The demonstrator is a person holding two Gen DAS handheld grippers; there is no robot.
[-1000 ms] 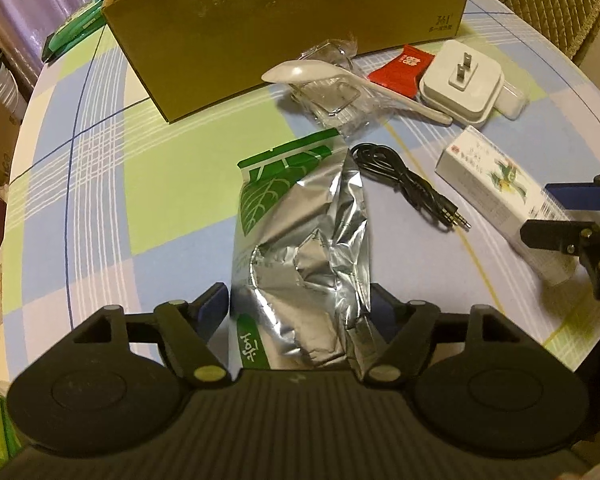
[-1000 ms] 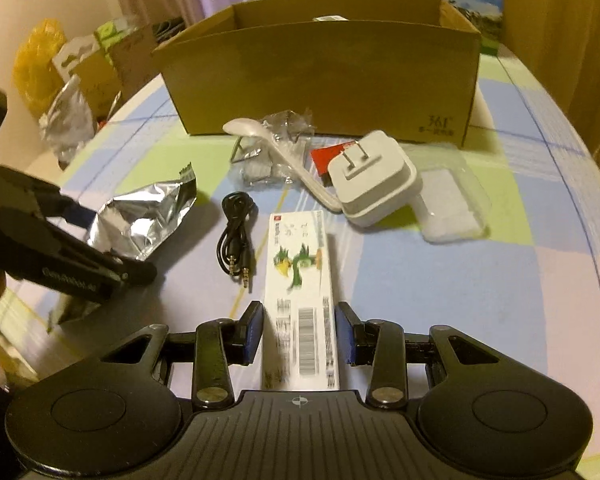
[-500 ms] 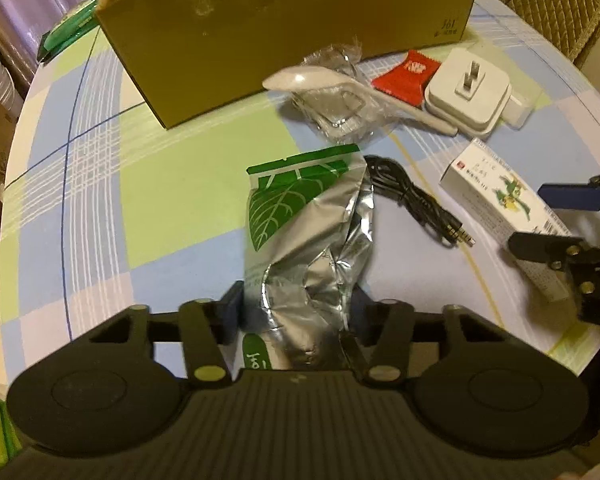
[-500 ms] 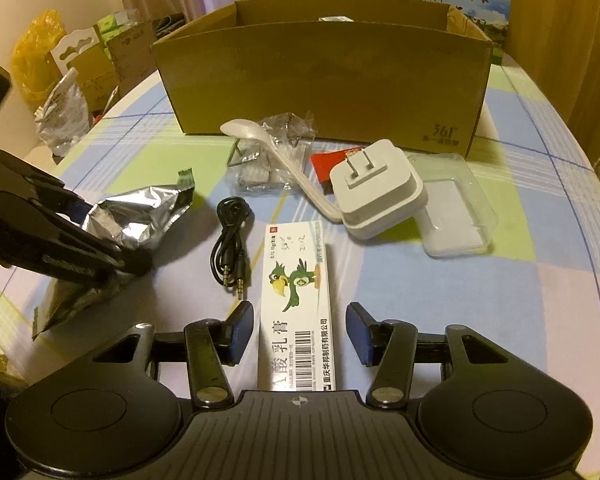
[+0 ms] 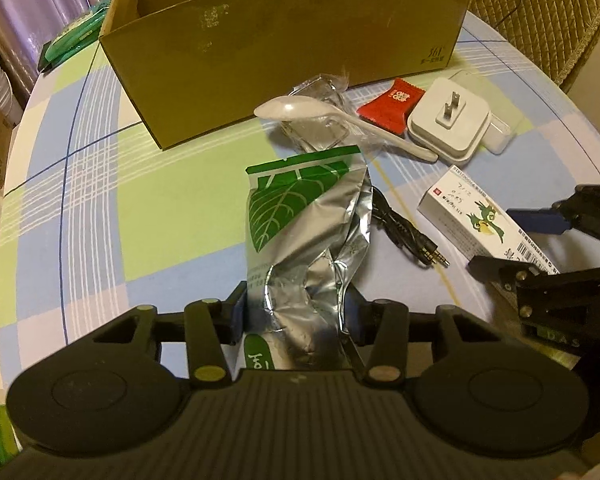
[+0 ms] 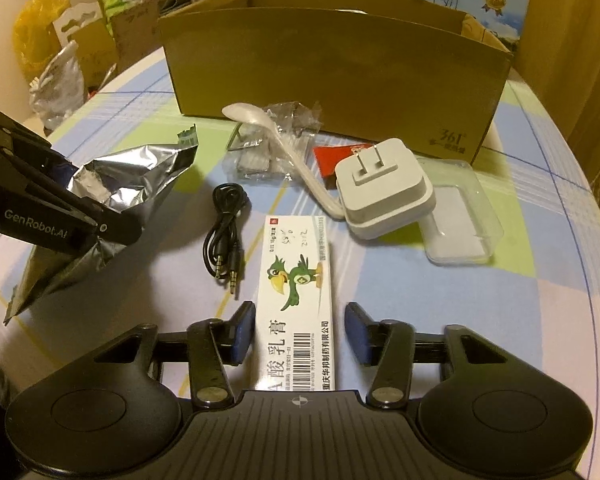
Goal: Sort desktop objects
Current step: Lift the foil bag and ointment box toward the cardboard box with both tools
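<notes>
My left gripper (image 5: 294, 312) is shut on the near end of a crumpled silver foil pouch (image 5: 300, 216) with a green leaf print. In the right wrist view the pouch (image 6: 112, 184) hangs tilted from that gripper (image 6: 100, 226), its far end raised. A white ointment box with a green parrot (image 6: 296, 280) lies flat on the checked tablecloth. My right gripper (image 6: 300, 332) is open astride its near end, the left finger at its edge, the right finger slightly apart. An open cardboard box (image 5: 284, 52) stands at the back.
In front of the cardboard box (image 6: 340, 80) lie a white spoon (image 6: 296, 152) on crinkled clear wrap (image 5: 320, 132), a red sachet (image 5: 392, 106), a white plug adapter (image 6: 384, 192) and a clear plastic tray (image 6: 460, 220). A black audio cable (image 6: 226, 232) sits between pouch and ointment box.
My left gripper's fingers have drawn in onto the foil pouch and raised it. My right gripper's fingers have spread wider around the ointment box, which now lies still.
</notes>
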